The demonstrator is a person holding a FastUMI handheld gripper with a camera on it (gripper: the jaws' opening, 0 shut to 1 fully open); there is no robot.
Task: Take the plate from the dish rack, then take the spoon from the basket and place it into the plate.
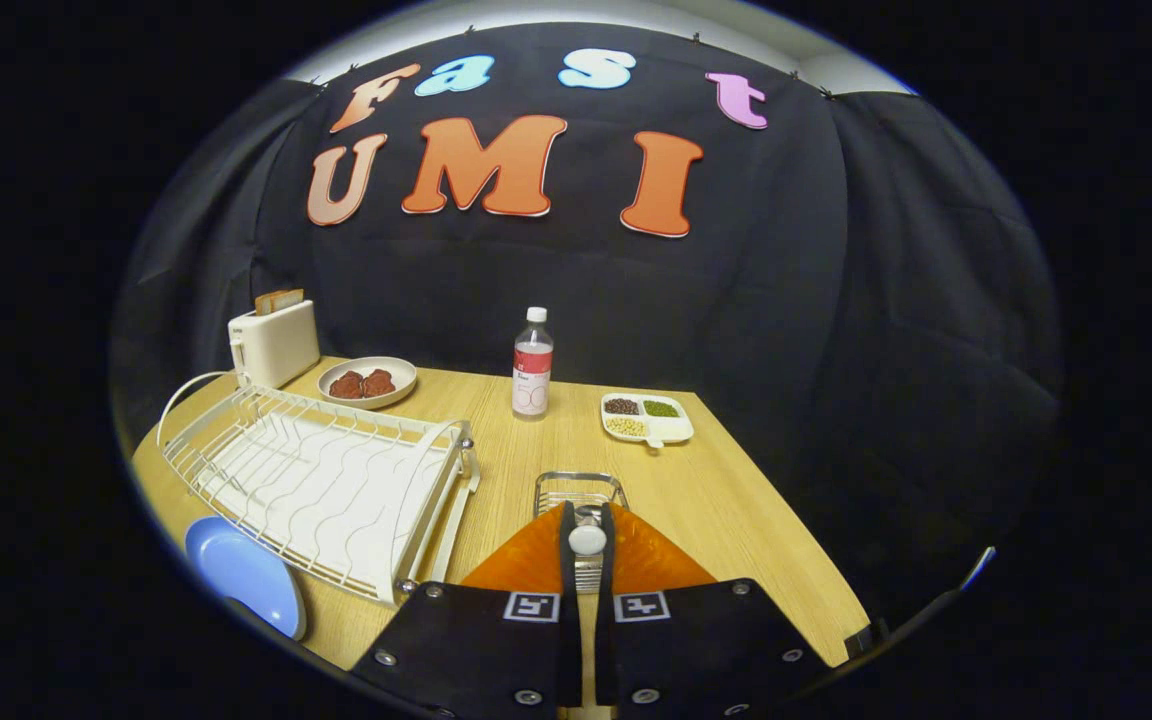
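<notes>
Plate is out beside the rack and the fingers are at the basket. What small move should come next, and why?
Probably lift the spoon clear of the basket: the fingers look shut on it, and the plate waits on the table beside the empty rack.

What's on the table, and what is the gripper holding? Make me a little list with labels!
gripper: gripper shut on the spoon, above the basket
plate: blue plate on the table beside the dish rack
dish rack: holds no dishes
farther back: toaster, bowl, bottle, divided tray
</notes>
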